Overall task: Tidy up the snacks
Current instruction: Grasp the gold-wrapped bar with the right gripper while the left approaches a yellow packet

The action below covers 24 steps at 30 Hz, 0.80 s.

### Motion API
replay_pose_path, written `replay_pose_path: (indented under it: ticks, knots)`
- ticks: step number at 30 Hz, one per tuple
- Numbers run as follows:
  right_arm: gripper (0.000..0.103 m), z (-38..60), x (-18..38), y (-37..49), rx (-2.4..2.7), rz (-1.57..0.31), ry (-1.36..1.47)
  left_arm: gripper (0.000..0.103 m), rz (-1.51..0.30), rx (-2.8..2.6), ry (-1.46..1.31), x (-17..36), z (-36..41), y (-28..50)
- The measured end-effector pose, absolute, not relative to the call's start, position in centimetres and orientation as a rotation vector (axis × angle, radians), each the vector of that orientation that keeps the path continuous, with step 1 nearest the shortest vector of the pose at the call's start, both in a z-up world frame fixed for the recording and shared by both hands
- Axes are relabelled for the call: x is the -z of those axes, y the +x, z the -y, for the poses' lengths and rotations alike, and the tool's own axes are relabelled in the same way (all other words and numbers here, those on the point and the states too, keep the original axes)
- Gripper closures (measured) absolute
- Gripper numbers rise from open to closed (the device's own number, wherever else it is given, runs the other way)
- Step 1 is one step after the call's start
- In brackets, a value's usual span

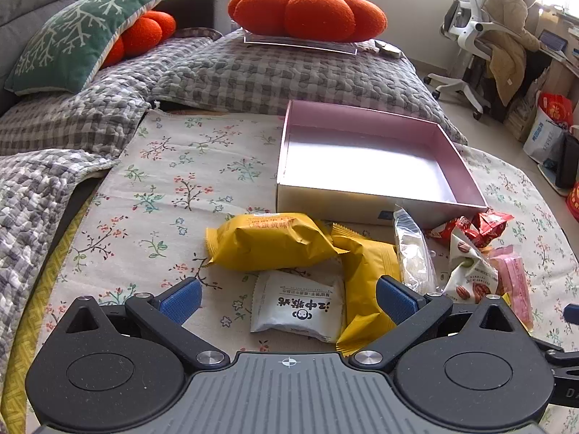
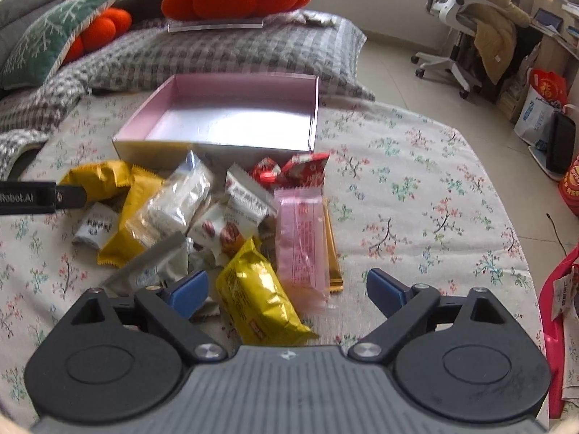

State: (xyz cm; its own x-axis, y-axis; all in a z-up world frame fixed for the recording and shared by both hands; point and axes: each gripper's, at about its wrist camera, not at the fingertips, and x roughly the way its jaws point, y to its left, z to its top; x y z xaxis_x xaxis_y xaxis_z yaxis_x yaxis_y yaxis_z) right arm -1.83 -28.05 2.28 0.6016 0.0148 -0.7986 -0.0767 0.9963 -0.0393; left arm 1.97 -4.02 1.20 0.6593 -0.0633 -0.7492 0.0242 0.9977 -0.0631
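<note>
A pile of wrapped snacks lies on a floral cloth in front of an empty pink box (image 1: 466,175) (image 2: 316,108). My left gripper (image 1: 287,302) is open, with a white packet (image 1: 298,309) between its fingers and a yellow packet (image 1: 269,240) just beyond. My right gripper (image 2: 287,293) is open above a yellow packet (image 2: 260,296) and the near end of a pink packet (image 2: 300,242). Red candies (image 2: 293,171) and a nut packet (image 2: 228,231) lie nearer the box. The left gripper's side shows at the left edge of the right wrist view (image 2: 39,197).
The floral cloth (image 1: 163,195) covers a low surface beside a grey checked sofa blanket (image 1: 253,72) with orange pumpkin cushions (image 1: 307,11). An office chair (image 2: 470,25) and bags (image 2: 542,108) stand on the floor at the right. A red item (image 2: 557,289) lies at the right edge.
</note>
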Motion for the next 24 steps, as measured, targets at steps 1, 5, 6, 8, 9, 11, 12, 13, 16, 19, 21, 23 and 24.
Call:
replay_pose_path:
  ticks: [1, 5, 6, 8, 9, 11, 12, 13, 16, 19, 21, 23, 24]
  knots:
    - [0.018, 28.1, -2.1, -1.8, -0.054, -0.938, -0.072, 0.001, -0.849, 0.050, -0.045, -1.2, 4.0, 2.0]
    - [0.033, 28.2, -1.3, -1.6, -0.062, -0.991, -0.067, 0.001, -0.853, 0.053, -0.035, -1.1, 4.1, 2.1]
    - [0.037, 28.1, -1.1, -1.5, -0.069, -1.009, -0.066, 0.001, -0.855, 0.054, -0.034, -1.1, 4.1, 2.1]
    - [0.045, 28.0, -0.7, -1.5, -0.085, -1.053, -0.061, 0.001, -0.853, 0.051, -0.035, -1.1, 3.9, 2.1]
    - [0.050, 27.9, -0.5, -1.5, -0.091, -1.060, -0.061, 0.001, -0.850, 0.049, -0.035, -1.2, 3.8, 2.2]
    - [0.054, 27.8, -0.3, -1.5, -0.094, -1.073, -0.060, 0.001, -0.846, 0.044, -0.035, -1.3, 3.5, 2.3]
    - [0.057, 27.8, -0.3, -1.4, -0.094, -1.072, -0.060, 0.001, -0.845, 0.042, -0.037, -1.4, 3.3, 2.5]
    - [0.059, 27.8, -0.3, -1.4, -0.101, -1.072, -0.053, 0.001, -0.842, 0.036, -0.043, -1.4, 2.9, 2.6]
    - [0.073, 27.8, -0.5, -1.4, -0.132, -1.068, -0.018, 0.001, -0.843, 0.021, -0.071, -1.5, 1.8, 3.2]
    - [0.081, 27.8, -0.9, -1.6, -0.160, -1.053, 0.017, 0.001, -0.844, 0.029, -0.072, -1.3, 1.6, 3.5]
    - [0.082, 27.7, -1.2, -1.6, -0.164, -1.036, 0.029, 0.001, -0.843, 0.047, -0.055, -1.2, 2.0, 3.7]
    - [0.082, 27.6, -1.5, -1.7, -0.169, -1.015, 0.038, 0.001, -0.846, 0.061, -0.037, -1.0, 2.5, 4.1]
    - [0.082, 27.7, -1.7, -1.7, -0.167, -1.004, 0.040, 0.001, -0.850, 0.072, -0.024, -0.9, 2.7, 4.4]
